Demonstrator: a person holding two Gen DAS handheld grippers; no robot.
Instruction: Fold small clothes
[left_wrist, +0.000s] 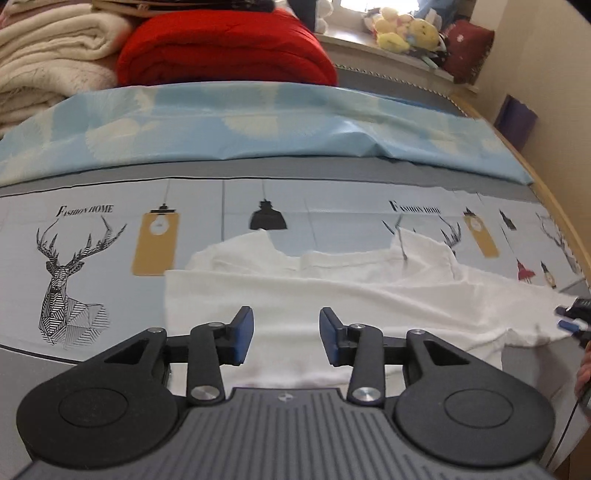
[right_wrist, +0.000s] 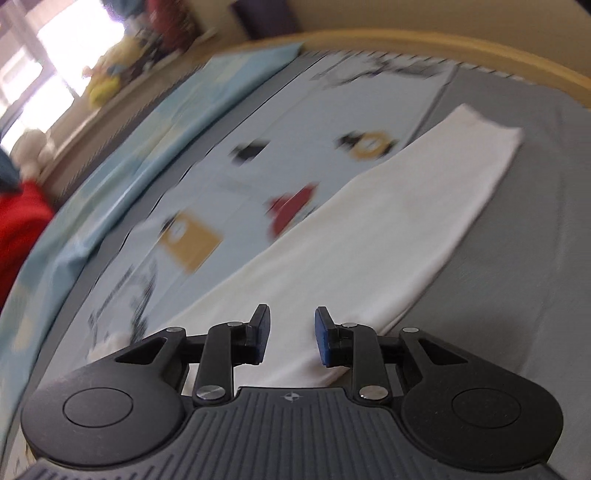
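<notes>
both grippers are hanging released over the white garment (left_wrist: 332, 295). left gripper (left_wrist: 286, 334) is gaping at lower centre, clasping nothing. right gripper (right_wrist: 291, 334) is likewise parted, empty.

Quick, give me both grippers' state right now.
Left gripper: open, holding nothing, above the white garment.
Right gripper: open, holding nothing, above the garment's long white sleeve.
</notes>
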